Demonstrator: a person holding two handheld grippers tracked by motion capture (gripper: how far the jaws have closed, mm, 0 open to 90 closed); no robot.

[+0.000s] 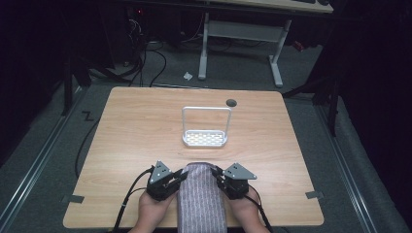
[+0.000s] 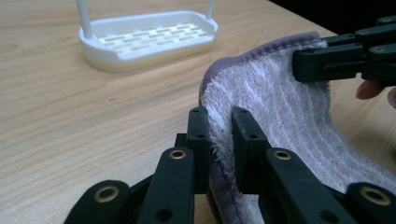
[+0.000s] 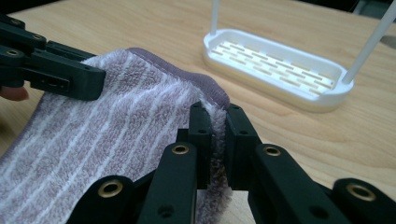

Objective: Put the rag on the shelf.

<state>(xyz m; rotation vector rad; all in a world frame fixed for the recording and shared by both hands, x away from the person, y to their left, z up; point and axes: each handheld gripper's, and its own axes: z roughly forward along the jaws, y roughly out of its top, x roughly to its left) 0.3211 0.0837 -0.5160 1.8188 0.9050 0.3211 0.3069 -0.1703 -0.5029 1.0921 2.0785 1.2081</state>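
A mauve striped towel [image 1: 200, 194] lies at the near edge of the wooden table [image 1: 136, 126], its far end lifted between my two grippers. My left gripper [image 1: 183, 174] is shut on the towel's far left corner; in the left gripper view the jaws pinch the hem [image 2: 220, 135]. My right gripper [image 1: 215, 171] is shut on the far right corner, the fabric [image 3: 218, 126] squeezed between its pads. A white towel rack [image 1: 205, 137] with a slotted base and a tall hoop stands beyond the towel at the table's middle.
A round dark cable hole [image 1: 231, 102] sits at the far edge of the table. Beyond the table stand a white desk frame [image 1: 240, 34] and loose cables on the floor. Bare wood stretches to both sides of the rack.
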